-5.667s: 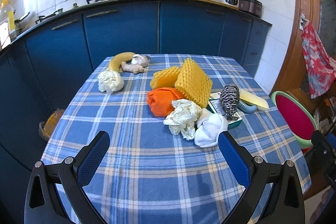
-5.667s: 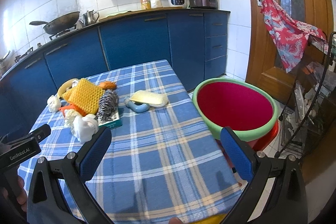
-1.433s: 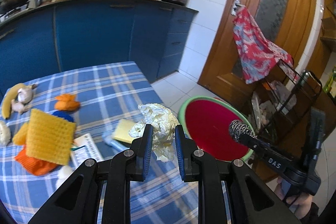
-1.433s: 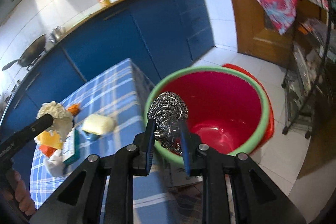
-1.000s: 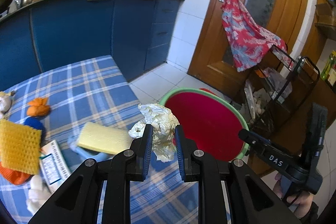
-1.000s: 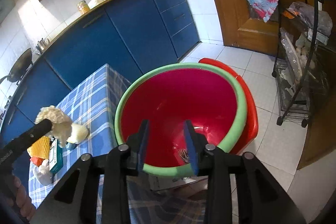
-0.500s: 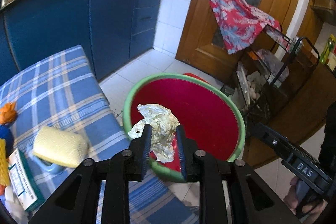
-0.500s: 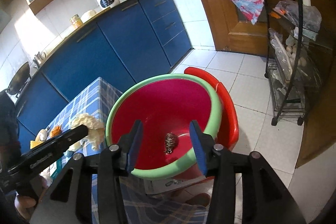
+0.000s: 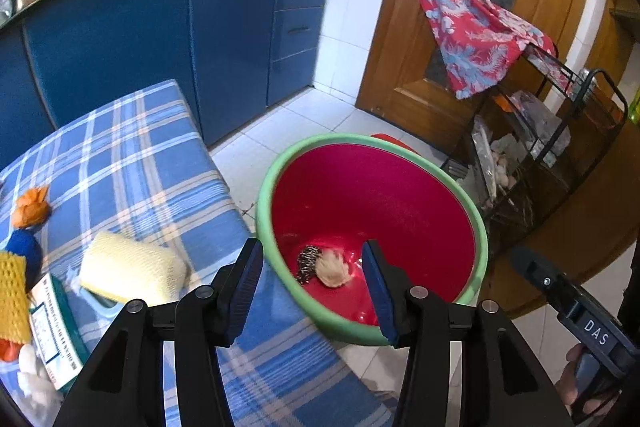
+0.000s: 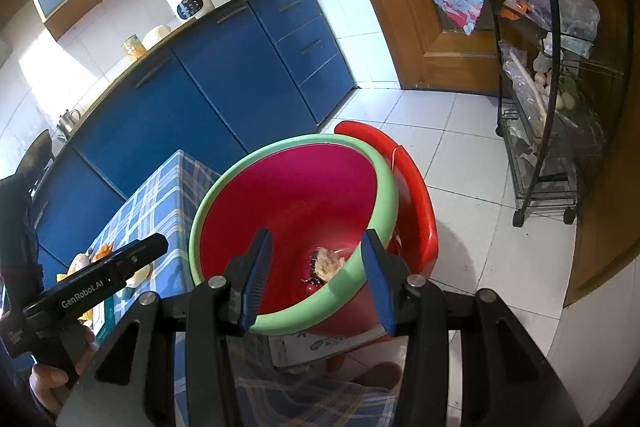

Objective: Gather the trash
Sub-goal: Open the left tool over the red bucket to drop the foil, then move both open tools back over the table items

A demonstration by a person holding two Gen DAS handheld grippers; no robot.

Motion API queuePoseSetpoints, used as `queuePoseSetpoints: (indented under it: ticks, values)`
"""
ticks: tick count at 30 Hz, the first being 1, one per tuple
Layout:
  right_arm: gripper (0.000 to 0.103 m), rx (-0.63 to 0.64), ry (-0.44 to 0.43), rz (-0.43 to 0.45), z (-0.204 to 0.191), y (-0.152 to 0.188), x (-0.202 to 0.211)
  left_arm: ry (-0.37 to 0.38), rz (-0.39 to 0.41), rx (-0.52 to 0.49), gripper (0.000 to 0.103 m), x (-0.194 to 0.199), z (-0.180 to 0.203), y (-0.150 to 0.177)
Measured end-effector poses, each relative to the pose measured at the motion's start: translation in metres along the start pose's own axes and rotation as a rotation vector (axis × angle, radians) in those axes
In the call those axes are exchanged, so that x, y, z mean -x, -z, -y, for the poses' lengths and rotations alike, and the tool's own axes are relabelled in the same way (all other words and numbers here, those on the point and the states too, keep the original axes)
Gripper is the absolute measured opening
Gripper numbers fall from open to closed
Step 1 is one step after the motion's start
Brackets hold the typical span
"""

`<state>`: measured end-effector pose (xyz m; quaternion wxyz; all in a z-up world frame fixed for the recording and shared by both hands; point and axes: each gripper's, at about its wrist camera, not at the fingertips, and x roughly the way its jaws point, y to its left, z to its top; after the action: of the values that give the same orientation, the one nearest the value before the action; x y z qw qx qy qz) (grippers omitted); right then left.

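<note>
I have both tools over the basin (image 9: 276, 167) with nothing in either: the left gripper (image 9: 310, 285) is spread wide and empty, and the right gripper (image 10: 314, 281) is likewise spread and empty. In the basin bottom lie two pieces of trash, touching: one scourer (image 9: 307, 262) and one paper wad (image 9: 334, 269).

The step in hand, as I judge it, is to go back to the table (image 9: 132, 163) for more. To do it well I would lift clear of the green rim before swinging, so no finger catches it and tips the basin off the red stool (image 10: 416, 195) it sits on. I would keep the jaws wide on the way and come down over one soft piece at a time, closing only once it sits between the pads.

Left on the cloth in the left view I count one pale sponge (image 9: 128, 273) on one blue holder (image 9: 90, 301), one printed box (image 9: 52, 335), one yellow foam net (image 9: 12, 297), two orange pieces (image 9: 30, 209) and a white lump (image 9: 30, 373) at the edge. More may lie out of view.
</note>
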<state>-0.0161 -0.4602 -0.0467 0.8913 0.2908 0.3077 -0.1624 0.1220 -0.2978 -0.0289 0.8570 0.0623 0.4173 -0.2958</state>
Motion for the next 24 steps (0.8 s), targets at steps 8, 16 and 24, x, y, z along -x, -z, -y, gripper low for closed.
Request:
queuePoseSetpoints:
  ticks: [8, 16, 24]
  values:
    - [0.051, 0.028, -0.026, 0.008, -0.016, 0.002, 0.009, -0.041, 0.052, 0.003, 0.053, 0.035, -0.017, 0.005]
    - [0.052, 0.075, -0.075, 0.007, -0.047, 0.008, 0.018, -0.104, 0.102, 0.064, 0.054, 0.076, -0.056, 0.015]
    - [0.052, 0.128, -0.126, -0.029, -0.088, 0.02, 0.015, -0.183, 0.122, 0.146, 0.055, 0.109, -0.102, 0.035]
